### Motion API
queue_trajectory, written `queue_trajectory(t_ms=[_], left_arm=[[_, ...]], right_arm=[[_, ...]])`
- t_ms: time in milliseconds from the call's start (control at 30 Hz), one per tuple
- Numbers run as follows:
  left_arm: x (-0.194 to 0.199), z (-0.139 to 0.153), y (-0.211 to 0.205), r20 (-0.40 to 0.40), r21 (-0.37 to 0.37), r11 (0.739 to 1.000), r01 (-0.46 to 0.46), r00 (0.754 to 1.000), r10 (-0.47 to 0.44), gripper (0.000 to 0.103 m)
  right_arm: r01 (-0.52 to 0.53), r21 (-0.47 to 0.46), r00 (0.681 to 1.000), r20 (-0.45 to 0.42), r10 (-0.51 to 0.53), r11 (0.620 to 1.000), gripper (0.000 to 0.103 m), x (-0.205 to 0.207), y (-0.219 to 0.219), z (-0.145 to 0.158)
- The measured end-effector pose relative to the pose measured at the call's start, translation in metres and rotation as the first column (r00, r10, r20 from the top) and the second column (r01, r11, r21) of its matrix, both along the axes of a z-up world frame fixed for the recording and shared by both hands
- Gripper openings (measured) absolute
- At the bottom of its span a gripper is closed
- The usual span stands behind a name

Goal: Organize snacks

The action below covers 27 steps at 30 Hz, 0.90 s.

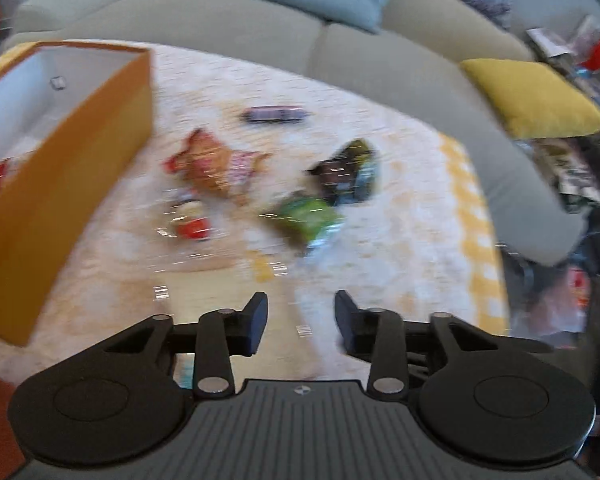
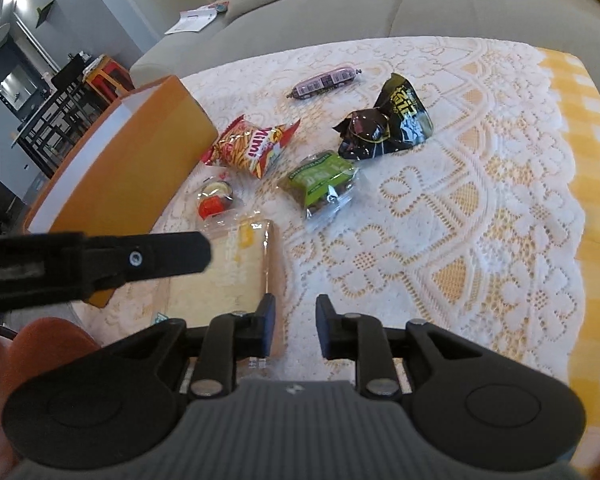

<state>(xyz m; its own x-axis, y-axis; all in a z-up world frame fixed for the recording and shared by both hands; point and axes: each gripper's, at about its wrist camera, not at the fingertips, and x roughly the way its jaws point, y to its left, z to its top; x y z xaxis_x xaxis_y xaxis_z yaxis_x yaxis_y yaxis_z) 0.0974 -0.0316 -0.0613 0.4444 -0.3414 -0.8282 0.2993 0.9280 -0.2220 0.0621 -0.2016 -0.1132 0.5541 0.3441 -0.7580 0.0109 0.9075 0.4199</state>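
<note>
Orange box (image 2: 128, 164) far left of right gripper (image 2: 296, 330) fingers, wall edge-on. Sandwich pack (image 2: 224, 268) touching its left fingertip. Snack packets (image 2: 256, 146) scattered ahead; open lace right. Left gripper (image 1: 301, 318) spread, empty; right likewise.

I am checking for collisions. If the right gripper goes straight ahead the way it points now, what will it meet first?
Probably the bare lace tablecloth. The right gripper is open, and the green snack packet lies further along that line, though depth is unclear.
</note>
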Motion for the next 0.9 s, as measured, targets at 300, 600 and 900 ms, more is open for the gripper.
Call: queue_trajectory(t_ms=[300, 600, 900], left_arm=[[0.012, -0.041, 0.044, -0.096, 0.11, 0.979, -0.17, 0.979, 0.181, 0.061], [0.013, -0.059, 0.053, -0.136, 0.073, 0.978, -0.194, 0.97, 0.203, 0.067], [0.017, -0.074, 0.065, -0.231, -0.027, 0.972, -0.235, 0.947, 0.223, 0.078]], right_arm=[[-0.119, -0.06, 0.992, 0.031, 0.121, 0.991, 0.026, 0.002, 0.033, -0.007], [-0.15, -0.097, 0.988, 0.006, 0.152, 0.984, 0.025, 0.013, 0.043, -0.023], [-0.145, -0.102, 0.989, 0.01, 0.147, 0.984, 0.016, 0.012, 0.041, -0.025]])
